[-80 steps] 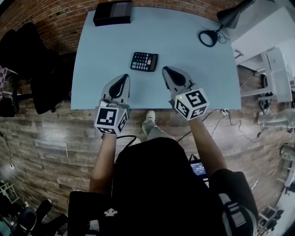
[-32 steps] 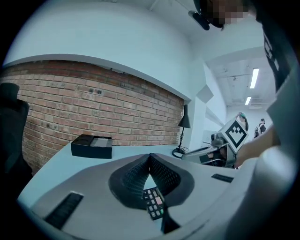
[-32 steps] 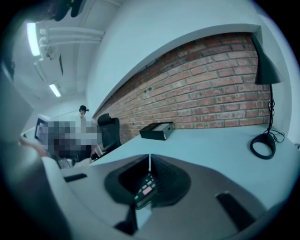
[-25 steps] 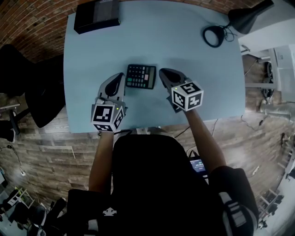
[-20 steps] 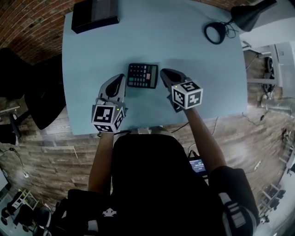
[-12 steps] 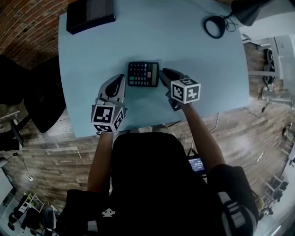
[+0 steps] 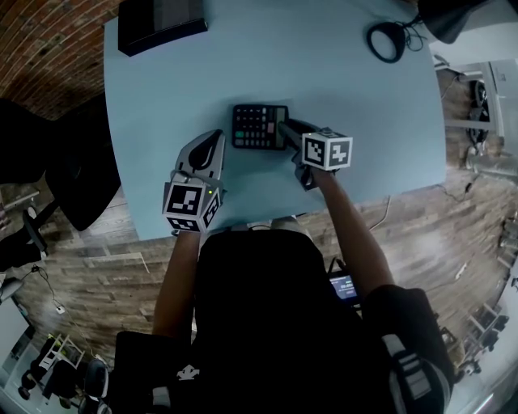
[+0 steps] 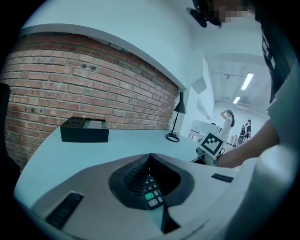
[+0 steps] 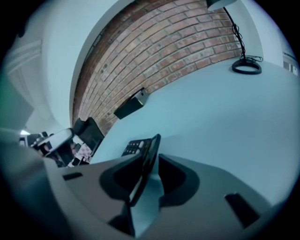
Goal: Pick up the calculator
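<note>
Head view: we see the calculator [image 7: 257, 127] flat mid-table [image 7: 324, 81], with the box [image 7: 159, 20] at the far-left corner and the lamp base [image 7: 388, 40] far right, both well apart from it. The right gripper [image 7: 285, 129] has its tip at the calculator's right edge, and the left gripper [image 7: 212, 139] is just beside its near-left corner. Left gripper view: jaws pressed together on nothing, calculator keys peeking past the tips, plus a person [image 8: 228, 119] far back that the head view lacks. Right gripper view: jaws spread round the calculator's edge, with table showing on one side, a gap the head view hides from us.
</note>
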`<state>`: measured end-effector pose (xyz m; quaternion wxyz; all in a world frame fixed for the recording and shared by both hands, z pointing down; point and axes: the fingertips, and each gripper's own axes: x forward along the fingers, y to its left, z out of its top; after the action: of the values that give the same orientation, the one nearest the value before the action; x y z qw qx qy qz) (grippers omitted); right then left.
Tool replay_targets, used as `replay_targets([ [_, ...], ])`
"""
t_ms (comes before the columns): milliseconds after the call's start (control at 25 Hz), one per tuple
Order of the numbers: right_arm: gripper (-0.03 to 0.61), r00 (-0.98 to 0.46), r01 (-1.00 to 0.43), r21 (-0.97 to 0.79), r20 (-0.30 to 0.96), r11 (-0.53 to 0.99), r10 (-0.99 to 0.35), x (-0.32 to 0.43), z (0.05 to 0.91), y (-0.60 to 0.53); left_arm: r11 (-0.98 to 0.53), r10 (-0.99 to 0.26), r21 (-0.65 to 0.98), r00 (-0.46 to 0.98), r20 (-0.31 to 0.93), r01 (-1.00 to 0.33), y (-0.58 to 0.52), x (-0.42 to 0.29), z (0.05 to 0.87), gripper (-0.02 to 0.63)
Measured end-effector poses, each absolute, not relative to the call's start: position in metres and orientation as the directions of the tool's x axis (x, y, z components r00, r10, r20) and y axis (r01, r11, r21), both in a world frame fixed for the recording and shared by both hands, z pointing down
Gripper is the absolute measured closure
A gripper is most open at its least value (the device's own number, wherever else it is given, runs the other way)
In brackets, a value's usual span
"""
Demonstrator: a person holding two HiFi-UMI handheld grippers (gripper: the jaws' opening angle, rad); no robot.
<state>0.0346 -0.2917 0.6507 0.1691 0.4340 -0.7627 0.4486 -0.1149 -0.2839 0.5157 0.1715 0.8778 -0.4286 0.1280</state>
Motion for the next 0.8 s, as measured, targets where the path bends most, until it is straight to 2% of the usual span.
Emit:
replay_targets([
  [560,0.502,-0.625,-0.742,-0.652,0.594,0.152,-0.507,0.027,0.656,-0.294,-0.574,-0.711,0.189,0.599,0.368,-0.797,-0.291,-0.116,0.517,0.609],
  [800,0.525,-0.638,-0.730,-0.654,0.552,0.196,-0.537,0.021,0.638,-0.297,-0.569,-0.709,0.198,0.598,0.374,-0.798,-0.289,-0.119,0.519,0.609],
])
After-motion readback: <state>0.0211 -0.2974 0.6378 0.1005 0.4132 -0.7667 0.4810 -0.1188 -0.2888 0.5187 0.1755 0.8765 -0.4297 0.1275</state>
